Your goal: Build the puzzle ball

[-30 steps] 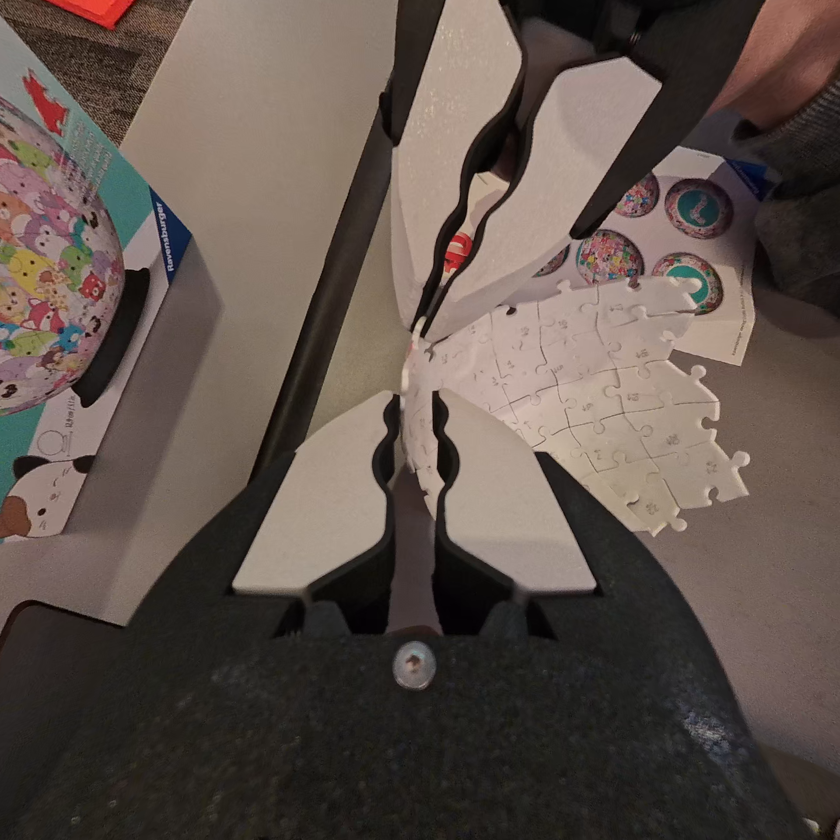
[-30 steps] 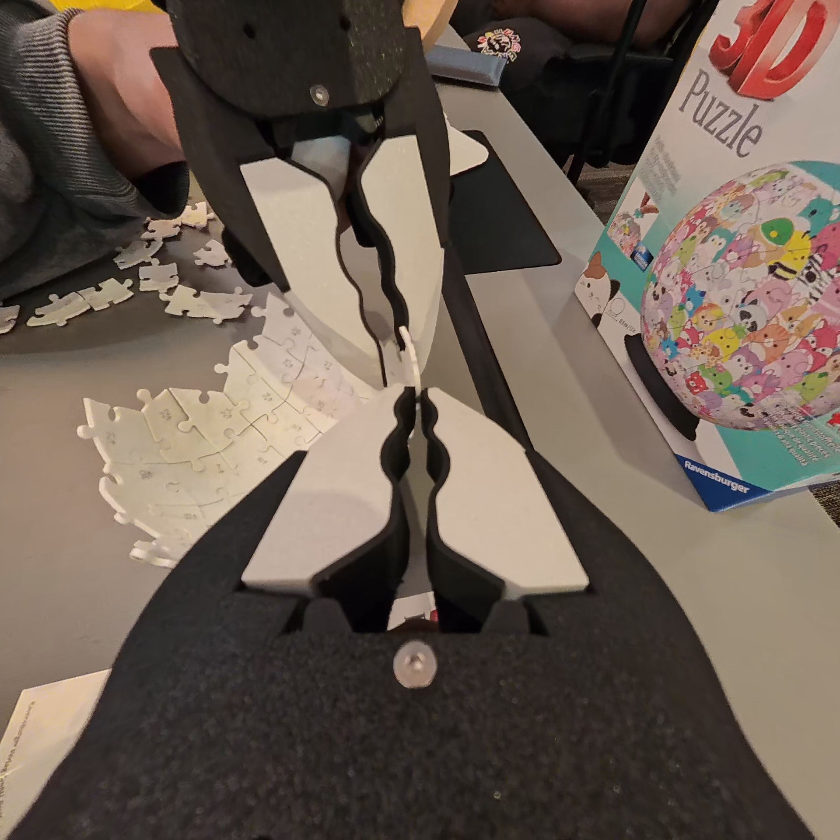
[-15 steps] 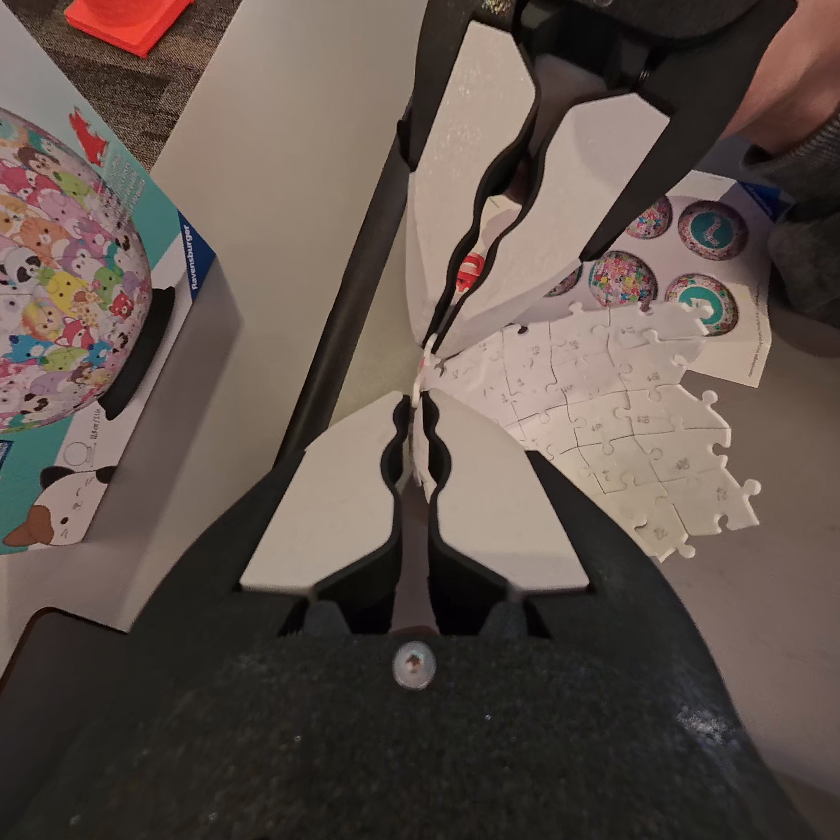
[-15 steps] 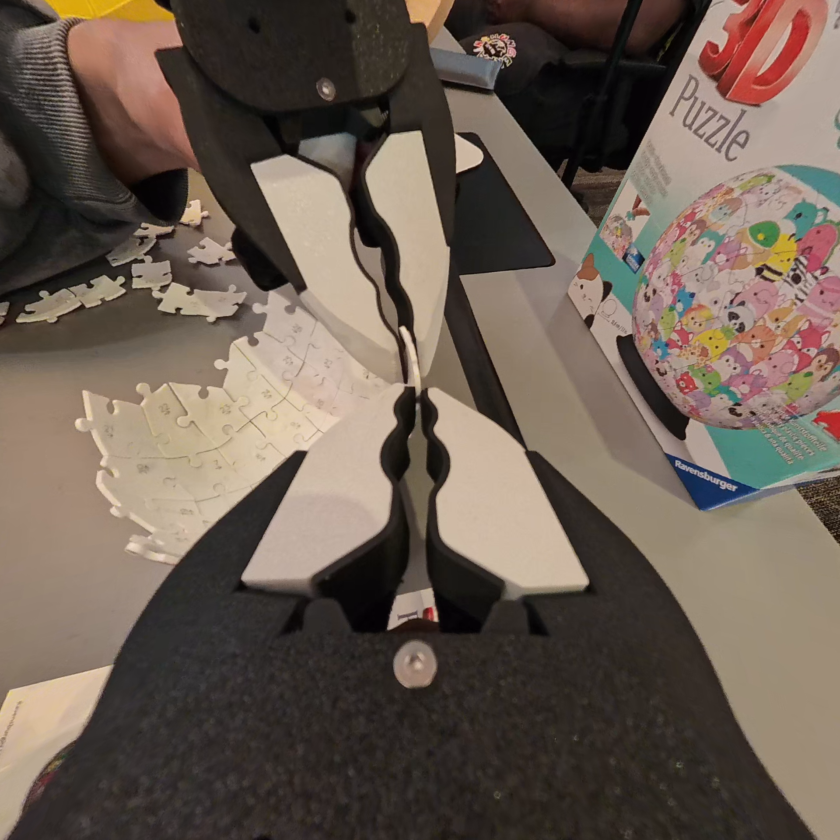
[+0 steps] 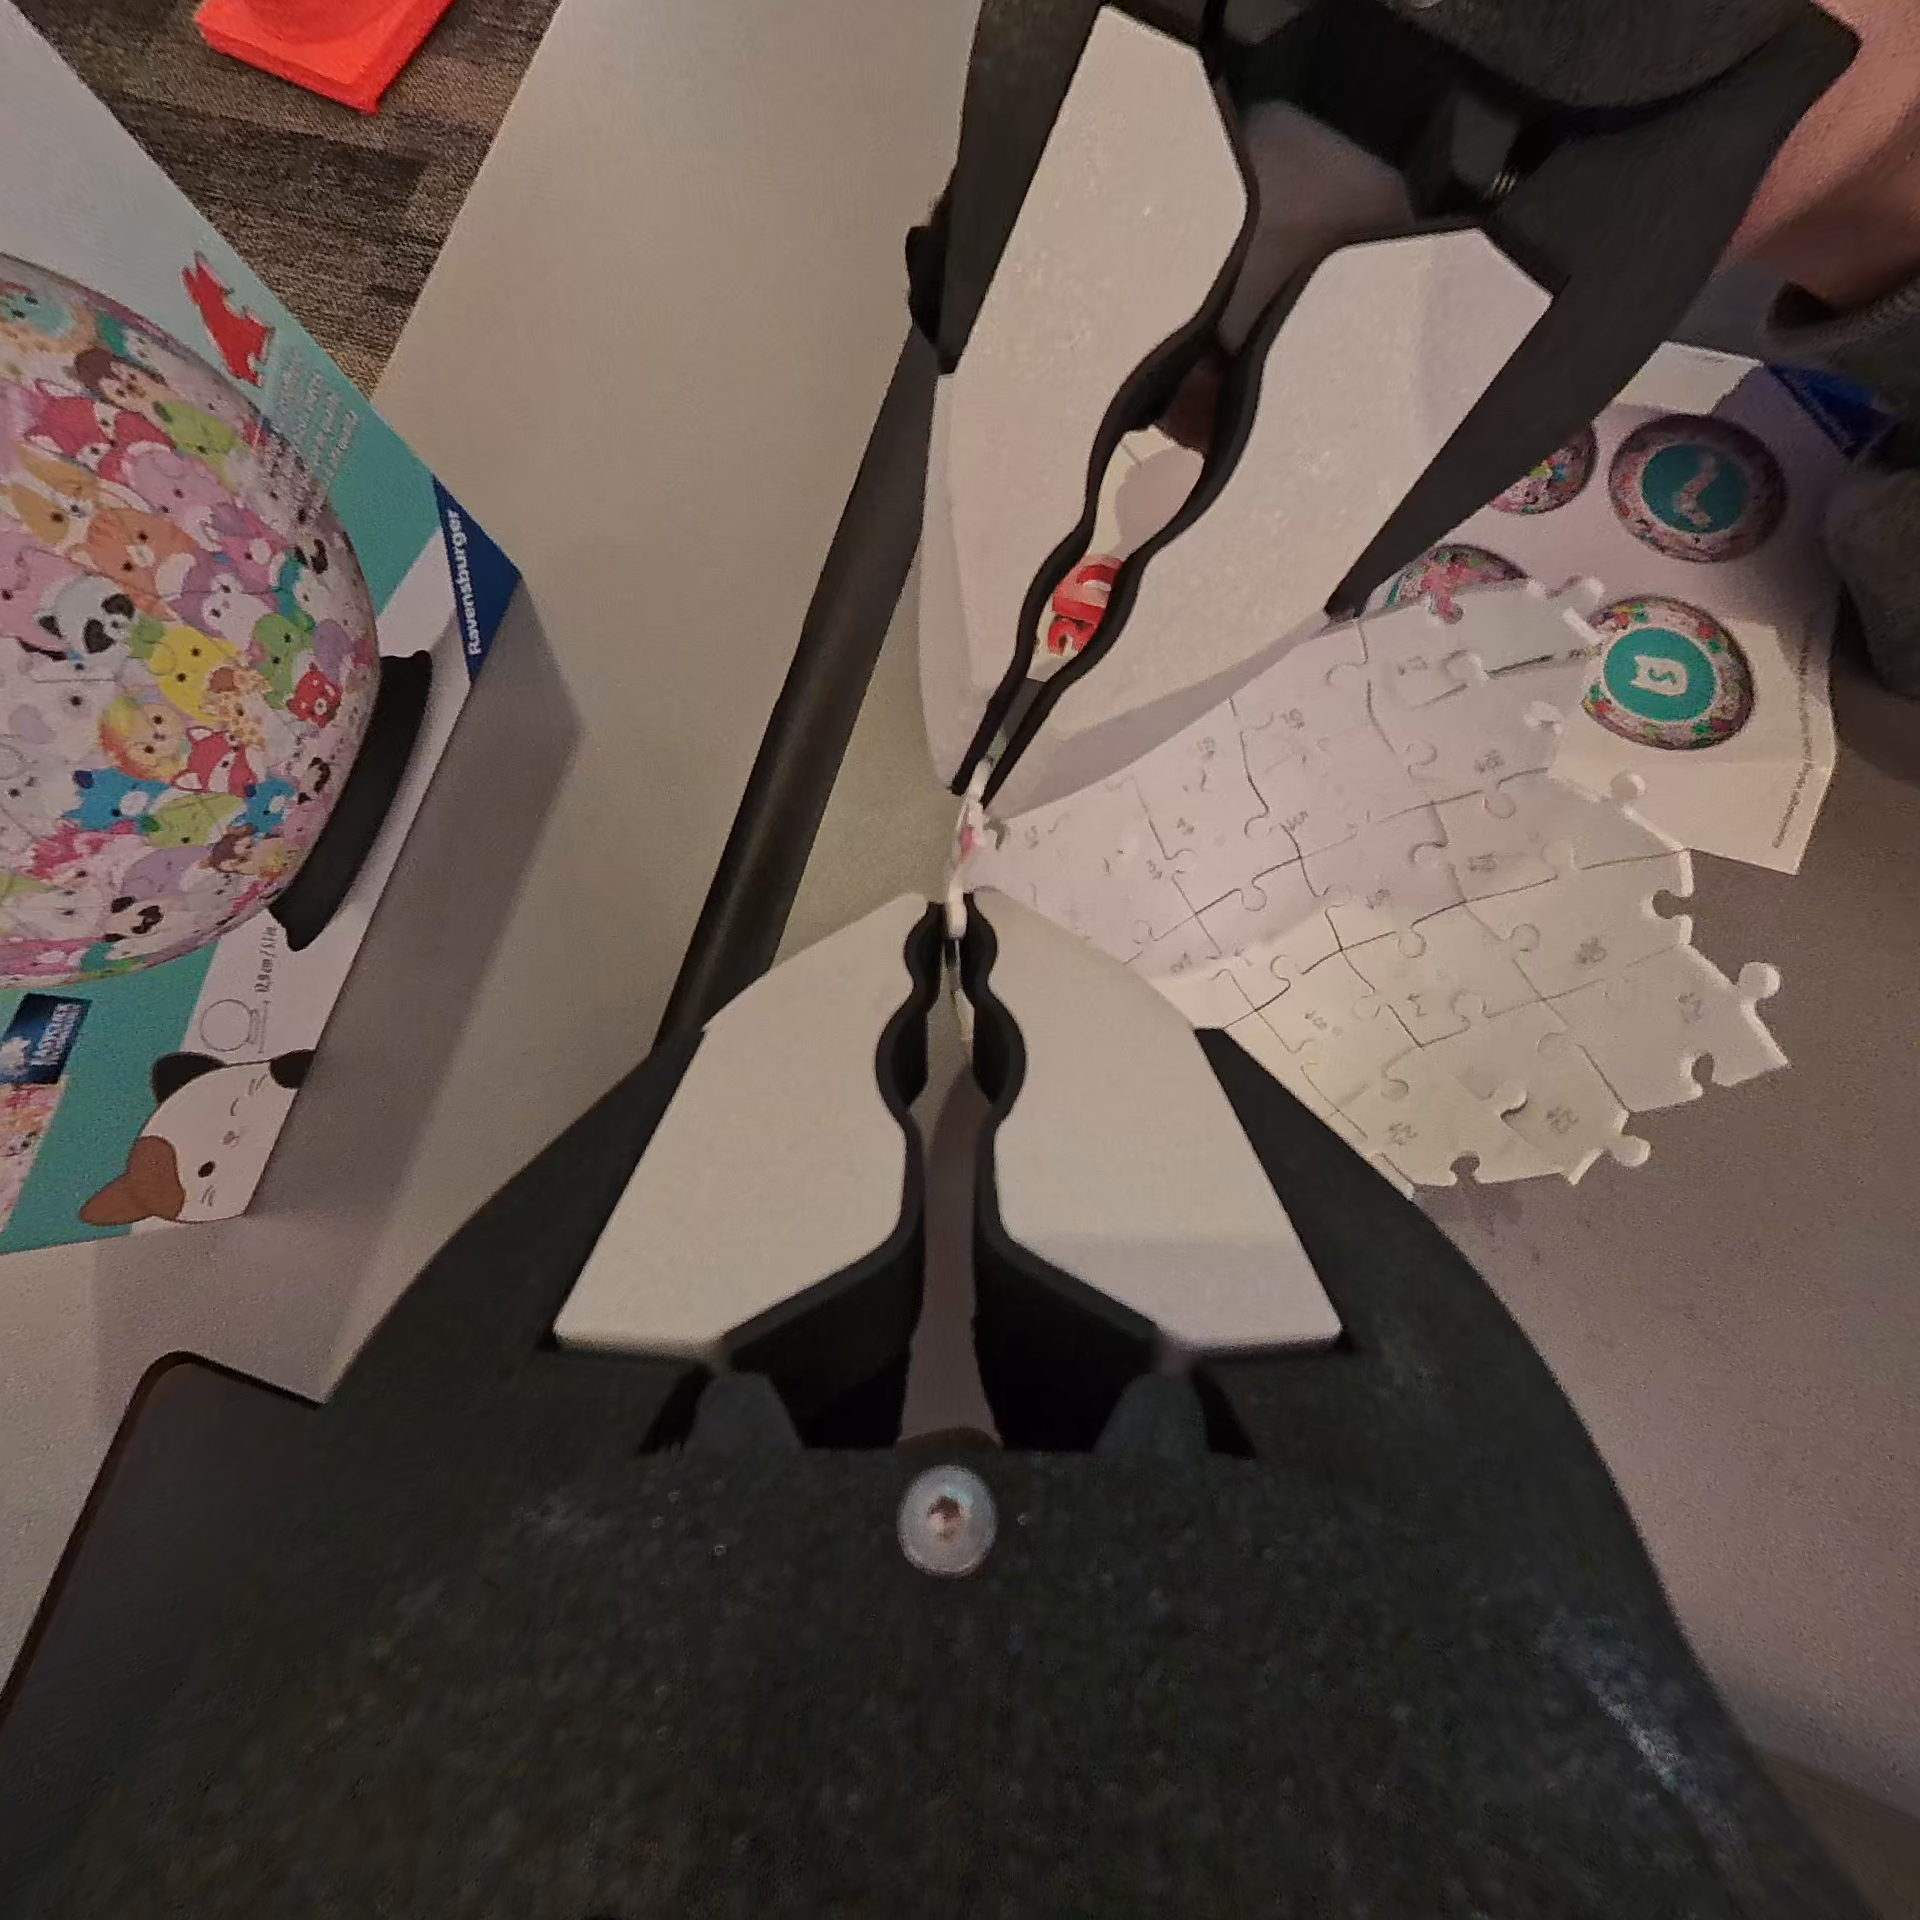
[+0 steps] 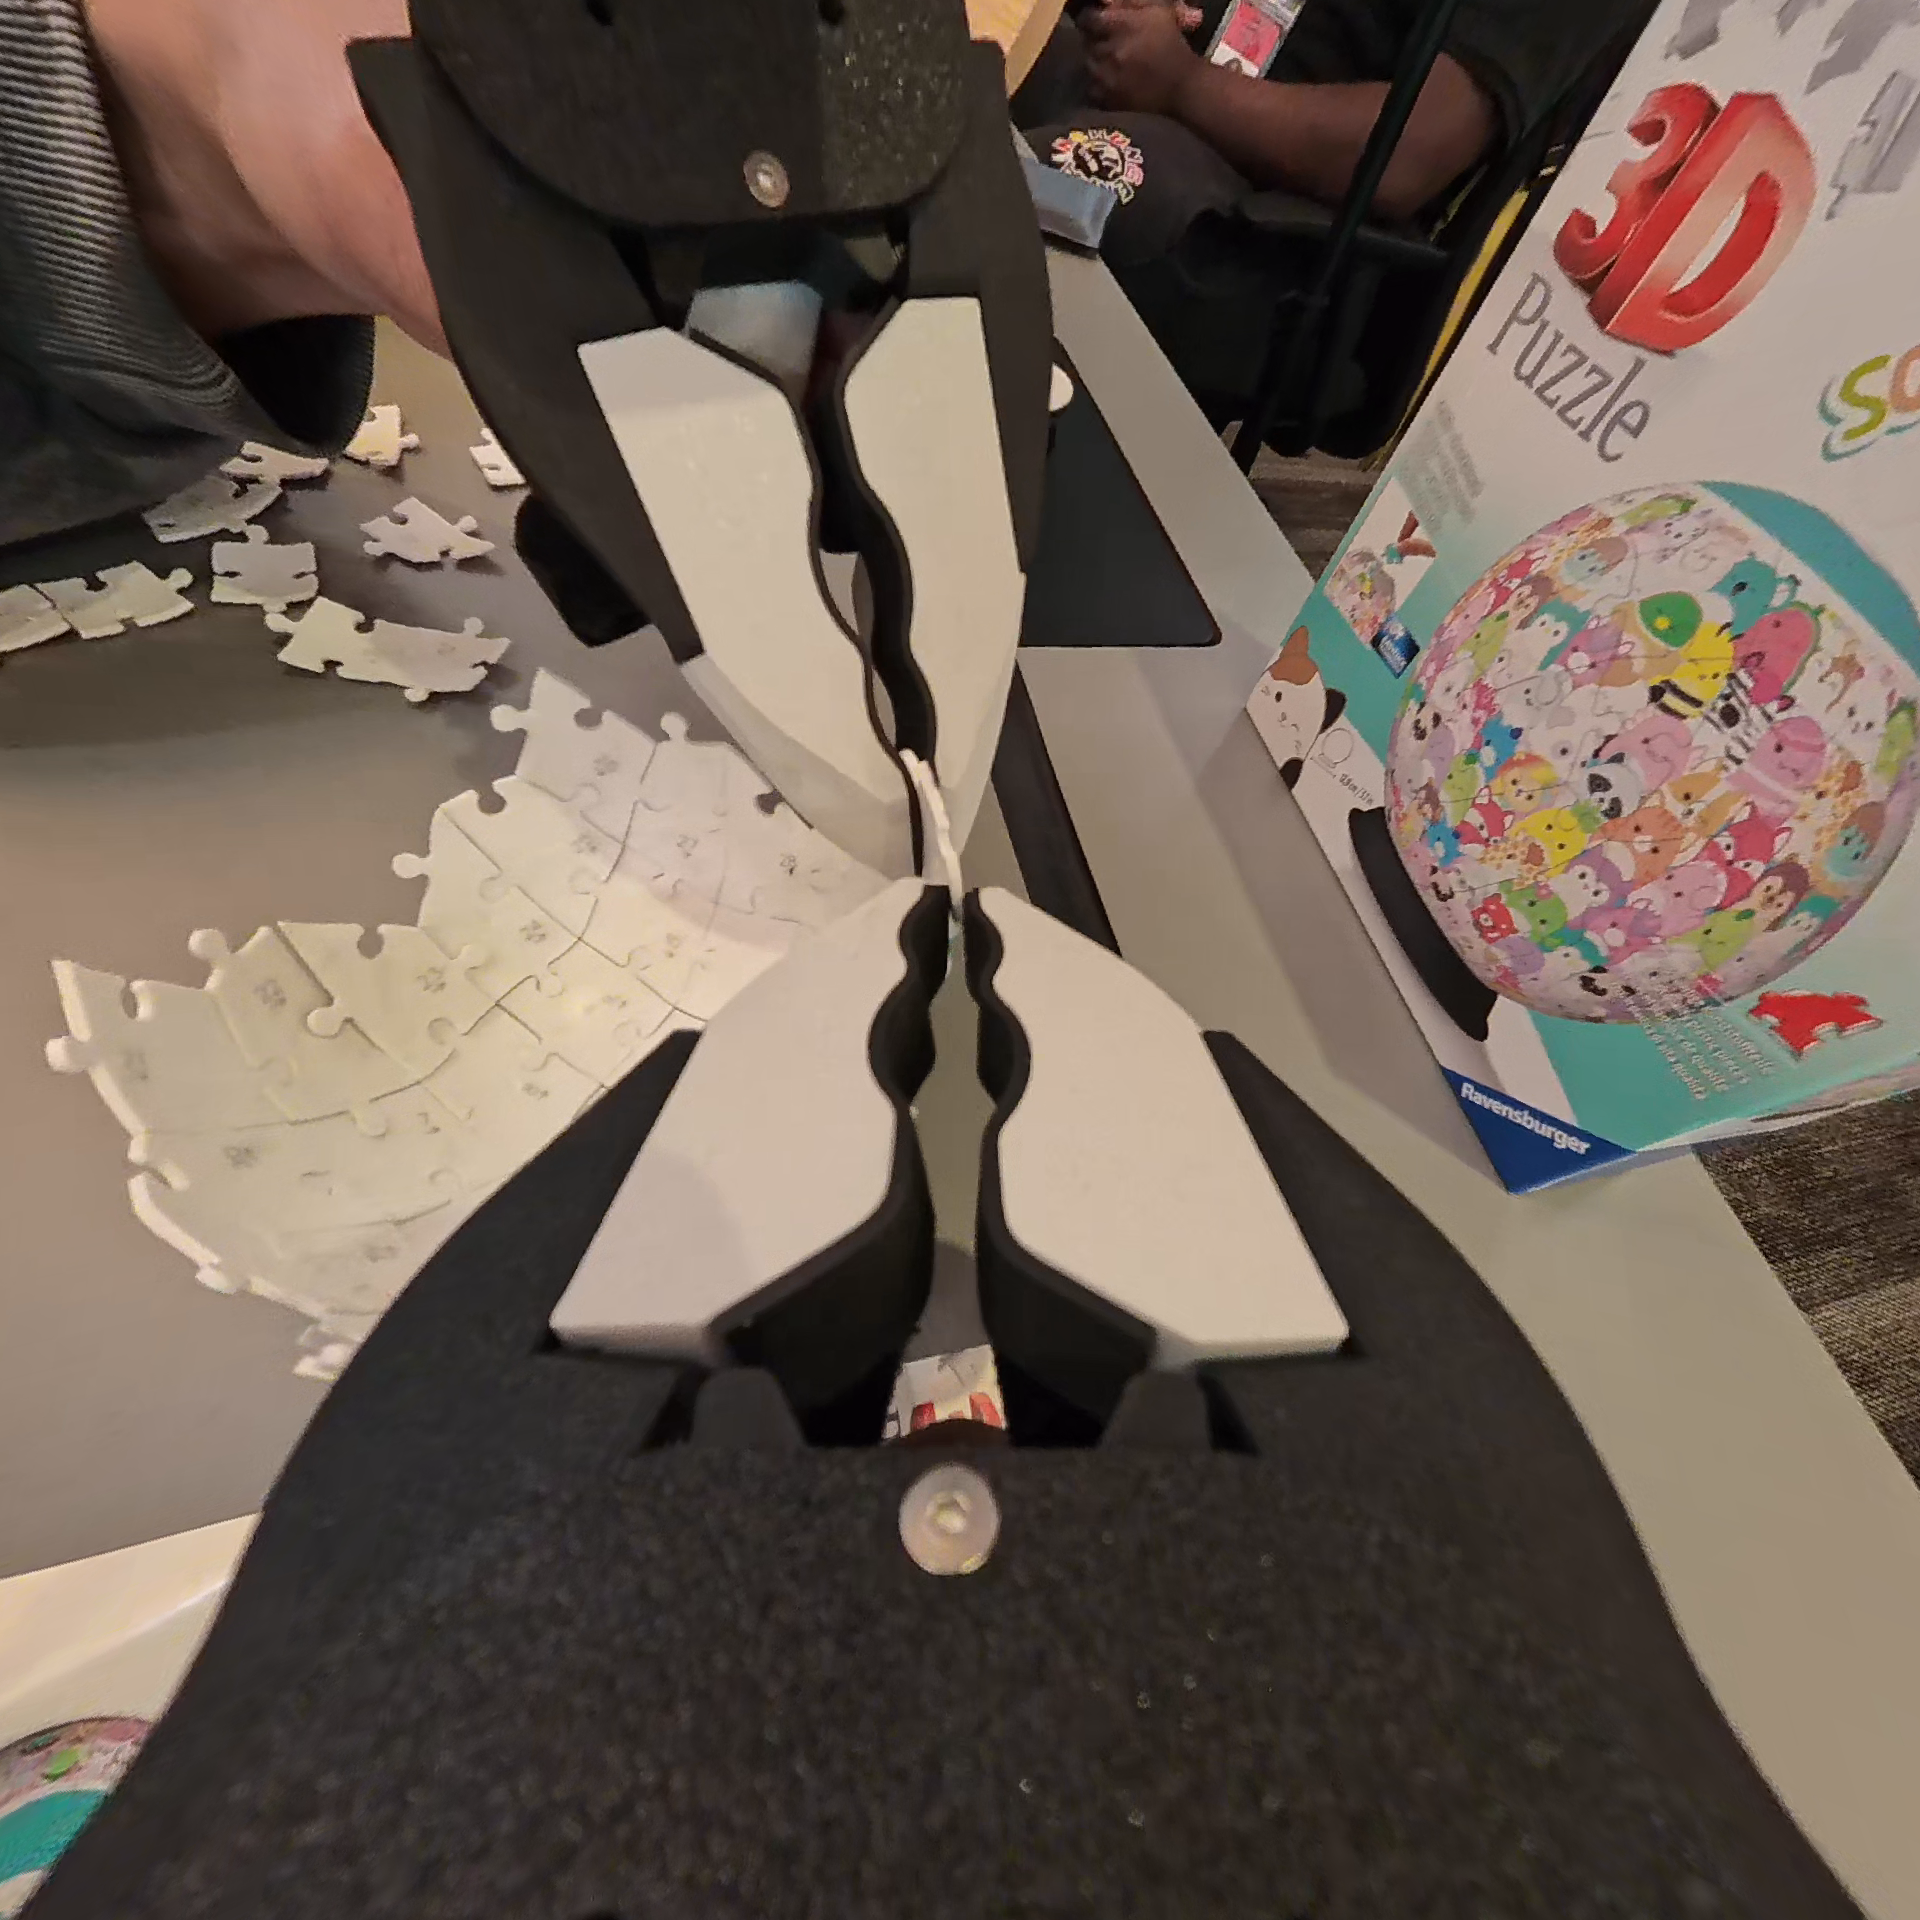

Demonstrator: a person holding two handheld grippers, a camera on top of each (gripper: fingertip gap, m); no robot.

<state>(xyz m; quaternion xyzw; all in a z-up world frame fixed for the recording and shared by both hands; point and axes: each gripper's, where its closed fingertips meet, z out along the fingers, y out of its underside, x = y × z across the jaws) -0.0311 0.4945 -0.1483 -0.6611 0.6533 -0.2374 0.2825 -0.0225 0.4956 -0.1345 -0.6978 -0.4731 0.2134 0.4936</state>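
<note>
The curved assembled puzzle section (image 5: 1403, 883), white back side up, also shows in the right wrist view (image 6: 416, 997). It is tilted, with its narrow end raised off the grey table. My left gripper (image 5: 951, 920) is shut on that narrow end's edge. My right gripper (image 6: 951, 902) faces it tip to tip and is shut on a small white puzzle piece (image 6: 935, 831) at the same edge. In the left wrist view the right gripper (image 5: 977, 774) comes down from above. In the right wrist view the left gripper (image 6: 920, 805) does the same.
The puzzle box (image 5: 208, 727) with the ball picture stands beside the grippers and also shows in the right wrist view (image 6: 1662, 779). Several loose pieces (image 6: 384, 644) lie behind the section. An instruction sheet (image 5: 1683, 623) lies under its far edge. A black mat (image 6: 1112, 561) lies near the table edge. My left and right fingertips are right by each other.
My left gripper's jaws have closed tighter on the section's edge. Both grippers stay tip to tip and have drifted slightly together; the section has barely moved.
</note>
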